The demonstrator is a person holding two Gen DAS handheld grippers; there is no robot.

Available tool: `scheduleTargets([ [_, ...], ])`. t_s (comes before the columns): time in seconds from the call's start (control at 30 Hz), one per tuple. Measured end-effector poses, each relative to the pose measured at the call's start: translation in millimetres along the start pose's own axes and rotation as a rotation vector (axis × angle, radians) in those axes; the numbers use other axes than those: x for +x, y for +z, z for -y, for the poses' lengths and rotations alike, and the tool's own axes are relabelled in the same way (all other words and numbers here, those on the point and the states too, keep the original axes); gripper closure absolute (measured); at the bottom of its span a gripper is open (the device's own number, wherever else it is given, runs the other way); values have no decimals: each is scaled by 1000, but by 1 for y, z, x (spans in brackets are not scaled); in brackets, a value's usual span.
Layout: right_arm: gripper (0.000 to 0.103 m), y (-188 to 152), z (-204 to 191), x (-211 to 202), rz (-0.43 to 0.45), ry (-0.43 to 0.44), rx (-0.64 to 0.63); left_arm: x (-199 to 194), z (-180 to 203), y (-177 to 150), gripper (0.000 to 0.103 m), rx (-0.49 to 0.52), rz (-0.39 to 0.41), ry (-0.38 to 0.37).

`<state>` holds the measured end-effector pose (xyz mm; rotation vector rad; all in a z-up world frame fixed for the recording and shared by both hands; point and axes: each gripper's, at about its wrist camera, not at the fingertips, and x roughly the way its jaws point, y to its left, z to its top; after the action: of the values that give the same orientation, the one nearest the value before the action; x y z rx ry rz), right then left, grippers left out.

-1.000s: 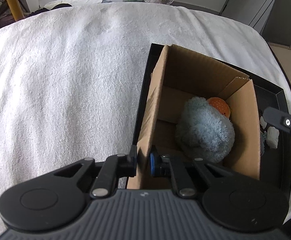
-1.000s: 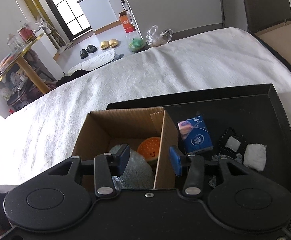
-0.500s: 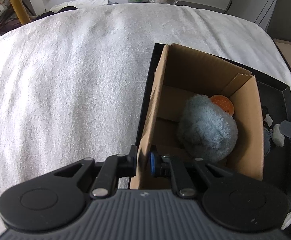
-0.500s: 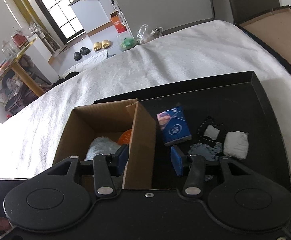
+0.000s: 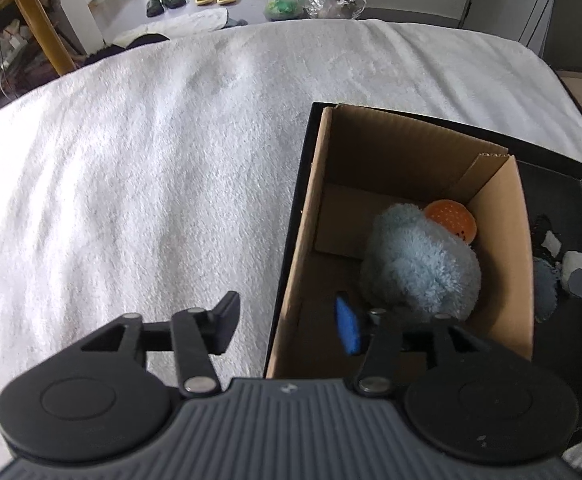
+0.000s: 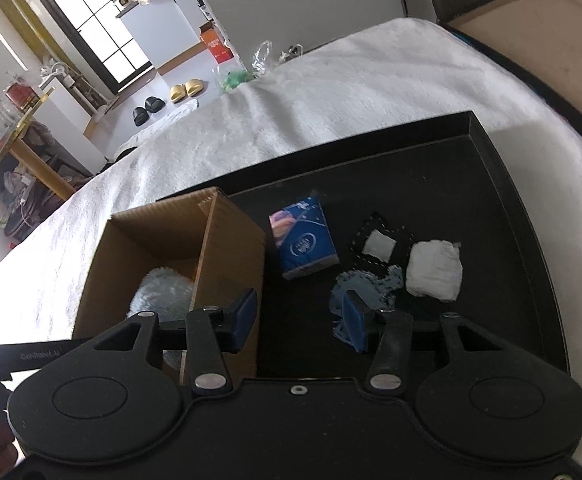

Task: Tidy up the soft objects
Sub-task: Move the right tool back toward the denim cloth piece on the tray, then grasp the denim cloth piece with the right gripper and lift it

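A cardboard box (image 5: 411,168) stands at the left end of a black tray (image 6: 491,168). In it lie a fluffy blue-grey plush (image 5: 419,264) and an orange spotted soft ball (image 5: 451,218). My left gripper (image 5: 287,322) is open, its jaws straddling the box's left wall. My right gripper (image 6: 303,316) is open and empty above the tray, just right of the box (image 6: 211,236). Ahead of it lie a blue tissue pack (image 6: 305,240), a blue-grey cloth (image 6: 365,288), a white folded cloth (image 6: 435,270) and a black pouch with a white patch (image 6: 379,240).
The tray sits on a white towel-covered surface (image 5: 151,160). A second box (image 6: 539,36) stands past the far right edge. Slippers (image 6: 187,90) and bags lie on the floor beyond.
My left gripper has opened, letting go of the box's left wall. My right gripper has moved right, from over the box to over the tray items, and opened wider.
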<state>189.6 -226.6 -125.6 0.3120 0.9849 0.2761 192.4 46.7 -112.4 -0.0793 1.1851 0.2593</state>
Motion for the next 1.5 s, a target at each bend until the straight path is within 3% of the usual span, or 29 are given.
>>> scheduleTargets([
  [0.27,42,-4,21,16,-25,-8,39,5,13,3,40,42,-5,53],
  [0.83,48,-8,59,60,-69,36,119,10,28,12,36,81,-14,121],
  [1.0,49,-9,57,66,-66,29,87,11,25,13,36,70,-21,137],
  [1.03,51,-9,55,67,-63,25,72,11,25,13,36,71,-22,137],
  [1.13,69,-10,51,66,-54,-2,26,11,27,12,36,78,-21,138],
  [1.23,77,-10,52,65,-53,-23,10,9,29,11,36,85,-18,133],
  [1.5,82,-12,55,52,-74,-2,35,0,28,5,36,83,-6,121],
])
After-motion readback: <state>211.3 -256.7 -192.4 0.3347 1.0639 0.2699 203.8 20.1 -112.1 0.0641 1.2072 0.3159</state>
